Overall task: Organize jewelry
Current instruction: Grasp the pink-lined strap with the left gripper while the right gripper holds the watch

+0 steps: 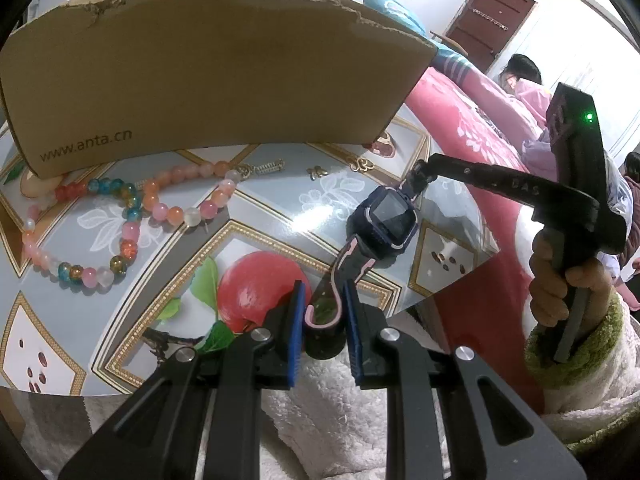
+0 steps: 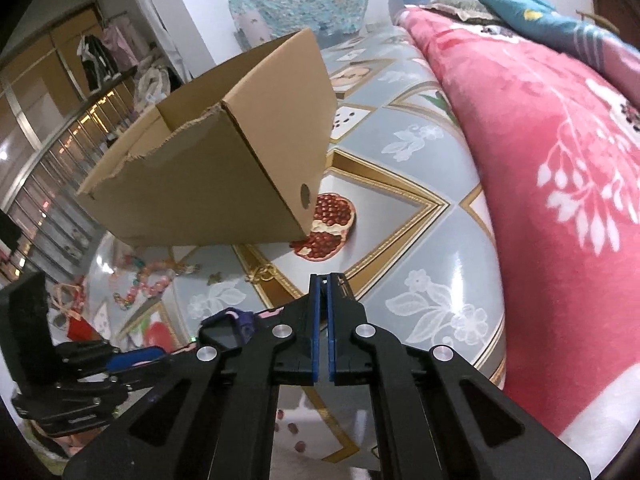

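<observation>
- 2 grippers are mine. My left gripper [image 1: 323, 312] has its blue pads a little apart, with the looped pink-and-black strap end of the smartwatch [image 1: 386, 216] between them; I cannot tell whether the pads actually press on the strap.
- My right gripper [image 2: 323, 280] has its jaws nearly together, a thin slit between the blue pads. In the left wrist view its tip sits on the watch's far strap, beside the screen.
- The watch lies near the edge of the table [image 1: 280, 200], which has a glossy cover printed with fruit and flowers.
- 1 bead bracelet [image 1: 120, 224] in orange, pink, white and teal lies on the table well apart from the watch, just in front of the cardboard box [image 1: 208, 76].
- 3 small gold-coloured pieces [image 1: 262, 168] lie along the box's front.
- The box is open-topped with torn edges.
</observation>
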`<move>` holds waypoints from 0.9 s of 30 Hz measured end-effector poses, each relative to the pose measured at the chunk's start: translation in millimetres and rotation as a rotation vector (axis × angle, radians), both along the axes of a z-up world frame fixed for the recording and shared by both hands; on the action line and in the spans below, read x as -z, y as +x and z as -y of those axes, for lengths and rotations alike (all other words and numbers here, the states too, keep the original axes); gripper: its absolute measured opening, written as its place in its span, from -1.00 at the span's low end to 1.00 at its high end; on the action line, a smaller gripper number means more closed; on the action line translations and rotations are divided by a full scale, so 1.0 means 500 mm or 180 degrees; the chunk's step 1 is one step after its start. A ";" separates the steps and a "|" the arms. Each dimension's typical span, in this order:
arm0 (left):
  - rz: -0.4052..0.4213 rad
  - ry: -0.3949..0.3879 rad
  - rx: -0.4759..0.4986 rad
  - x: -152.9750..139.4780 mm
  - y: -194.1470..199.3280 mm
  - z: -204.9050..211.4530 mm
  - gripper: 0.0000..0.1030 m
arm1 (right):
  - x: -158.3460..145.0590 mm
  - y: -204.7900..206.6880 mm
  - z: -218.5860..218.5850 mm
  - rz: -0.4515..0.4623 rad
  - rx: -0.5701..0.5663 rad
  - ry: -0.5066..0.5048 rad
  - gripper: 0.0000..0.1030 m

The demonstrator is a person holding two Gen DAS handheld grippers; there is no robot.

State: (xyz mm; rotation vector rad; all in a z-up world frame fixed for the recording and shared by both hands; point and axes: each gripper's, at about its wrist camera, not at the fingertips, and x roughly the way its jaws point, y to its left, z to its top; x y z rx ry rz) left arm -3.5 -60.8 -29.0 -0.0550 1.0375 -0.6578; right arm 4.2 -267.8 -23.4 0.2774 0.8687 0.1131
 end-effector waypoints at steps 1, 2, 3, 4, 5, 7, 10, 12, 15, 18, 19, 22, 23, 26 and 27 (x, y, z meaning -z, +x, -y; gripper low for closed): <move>-0.0004 -0.0002 -0.0001 0.000 0.001 0.000 -0.65 | 0.001 0.001 0.000 0.0007 0.0005 -0.0025 -0.98; -0.0005 -0.0005 0.0001 0.000 0.001 0.000 -0.65 | 0.001 -0.001 0.000 0.0023 0.0014 -0.0046 -0.98; -0.0003 -0.0014 -0.0003 -0.001 0.000 -0.001 -0.65 | -0.001 -0.001 0.001 0.0040 0.0033 -0.0063 -1.00; 0.0004 -0.0023 -0.0006 -0.003 -0.001 -0.003 -0.65 | -0.006 -0.003 0.004 0.0068 0.0041 -0.0032 -1.00; 0.0018 -0.0037 -0.0006 -0.004 -0.002 -0.004 -0.65 | -0.012 -0.007 0.008 0.0104 0.0034 0.0024 -1.00; 0.0051 -0.0075 0.0014 -0.012 -0.006 -0.008 -0.65 | -0.025 -0.013 0.010 0.0163 0.0041 0.0026 -1.00; 0.0095 -0.0120 0.0028 -0.022 -0.012 -0.014 -0.65 | -0.049 -0.026 0.018 0.0253 0.0054 0.0067 -1.00; 0.0127 -0.0144 0.0041 -0.028 -0.014 -0.016 -0.65 | -0.064 -0.033 0.022 0.0307 0.0070 0.0062 -1.00; 0.0103 -0.0100 0.0033 -0.022 -0.011 -0.013 -0.65 | -0.058 -0.028 0.027 0.0200 0.0025 0.0134 -1.00; 0.0036 -0.0065 -0.0001 -0.011 -0.006 -0.012 -0.65 | -0.040 -0.020 0.020 0.0078 0.0011 0.0059 -0.71; 0.0029 -0.0068 -0.0007 -0.010 -0.005 -0.012 -0.65 | -0.033 -0.018 0.015 0.0056 -0.0016 0.0046 -0.50; 0.0025 -0.0063 -0.0011 -0.008 -0.004 -0.012 -0.65 | -0.011 -0.004 -0.003 -0.0008 -0.0047 -0.0099 -0.38; 0.0025 -0.0057 -0.0012 -0.008 -0.004 -0.011 -0.65 | 0.001 0.007 -0.006 -0.0056 -0.0057 -0.0135 -0.38; 0.0017 -0.0047 -0.0017 -0.007 -0.003 -0.009 -0.65 | 0.028 0.023 -0.009 -0.0124 -0.0096 -0.0146 -0.39; 0.0012 -0.0042 -0.0025 -0.005 -0.002 -0.008 -0.65 | 0.027 0.024 -0.012 -0.0105 -0.0119 -0.0170 -0.40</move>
